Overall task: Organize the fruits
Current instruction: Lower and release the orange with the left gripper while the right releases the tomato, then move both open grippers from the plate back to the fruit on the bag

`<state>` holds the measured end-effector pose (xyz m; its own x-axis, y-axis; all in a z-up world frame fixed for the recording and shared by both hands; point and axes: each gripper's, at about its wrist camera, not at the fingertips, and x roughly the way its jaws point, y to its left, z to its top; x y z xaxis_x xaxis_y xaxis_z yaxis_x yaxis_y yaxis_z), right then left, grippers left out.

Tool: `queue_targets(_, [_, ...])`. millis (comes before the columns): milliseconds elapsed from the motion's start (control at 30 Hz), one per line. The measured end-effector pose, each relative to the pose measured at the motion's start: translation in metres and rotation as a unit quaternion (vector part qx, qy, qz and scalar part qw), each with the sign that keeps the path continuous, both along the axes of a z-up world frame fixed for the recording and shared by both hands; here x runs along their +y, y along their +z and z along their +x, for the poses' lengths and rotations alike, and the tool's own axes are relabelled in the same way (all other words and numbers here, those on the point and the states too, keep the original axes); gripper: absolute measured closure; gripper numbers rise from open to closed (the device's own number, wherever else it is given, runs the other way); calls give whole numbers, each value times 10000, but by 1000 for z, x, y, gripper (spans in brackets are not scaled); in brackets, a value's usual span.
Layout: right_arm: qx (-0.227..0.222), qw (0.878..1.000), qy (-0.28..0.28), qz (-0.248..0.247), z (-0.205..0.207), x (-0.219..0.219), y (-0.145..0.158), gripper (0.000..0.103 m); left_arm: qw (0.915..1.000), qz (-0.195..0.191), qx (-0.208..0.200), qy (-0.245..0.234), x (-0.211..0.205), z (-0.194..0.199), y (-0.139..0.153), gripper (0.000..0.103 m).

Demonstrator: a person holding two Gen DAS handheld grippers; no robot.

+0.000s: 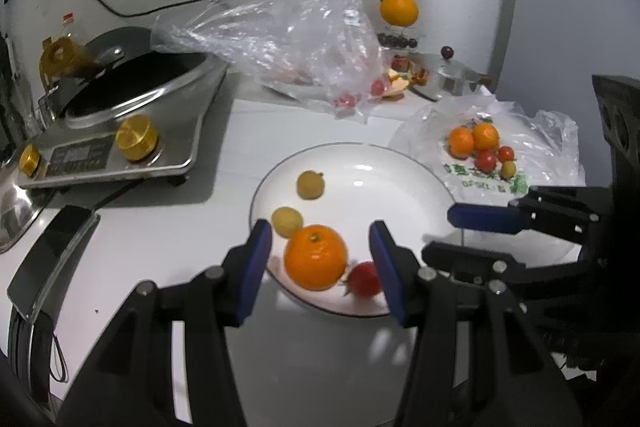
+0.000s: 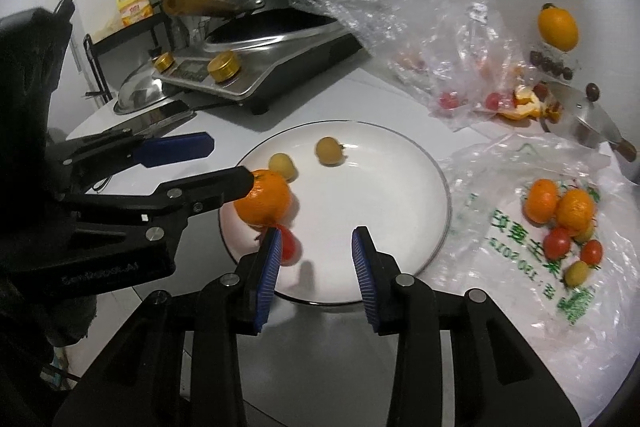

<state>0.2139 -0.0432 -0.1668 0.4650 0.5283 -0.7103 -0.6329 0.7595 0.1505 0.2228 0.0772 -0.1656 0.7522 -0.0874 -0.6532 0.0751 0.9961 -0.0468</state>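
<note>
Blue-padded fingers of the left gripper [image 1: 320,259] stand apart on either side of a mandarin [image 1: 315,257] that rests on the near rim of the white plate [image 1: 400,195]; neither pad presses the fruit. Right gripper [image 2: 316,263]: fingers likewise spread, holding nothing, over the plate's near edge, with a red cherry tomato [image 2: 289,245] just beside its left pad. On the plate, that tomato touches the mandarin; a yellow cherry tomato [image 1: 286,221] lies against the mandarin's far side, and a second yellowish one [image 1: 310,184] sits apart, nearer the plate's centre. Right of the plate, a printed plastic bag [image 2: 560,267] lies flattened, bearing two more mandarins [image 2: 558,205], two red cherry tomatoes [image 2: 574,246] and yellow ones. Beyond the plate, a crumpled clear bag [image 1: 316,39] with a few red fruits inside leans toward an induction cooker [image 1: 132,131] with gold knobs and a dark wok on it, left of the plate. Behind the printed bag stand a steel lidded pot [image 1: 452,75] and, against the wall, an orange [image 1: 399,9].
</note>
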Motion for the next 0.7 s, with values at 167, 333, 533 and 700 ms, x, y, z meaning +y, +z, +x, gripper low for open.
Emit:
queue_targets(167, [-62,9999,-154,38,0,-19,5,65,9999,61,-13,-88,-16,0,3,51])
queue_targets(333, [-104,9995,-288,75,0,-38,8,65,9998,121,24,-177,-32,1,5,51])
queue_targets(533, [-145,9990,-415,103,0,-61,10,65,9993,205,40,-312,-55,3,7,50])
queue_targets(700, [-161,9984,-526,160,0,-82,11,65,9989,250,0,-403,-75,4,12,50])
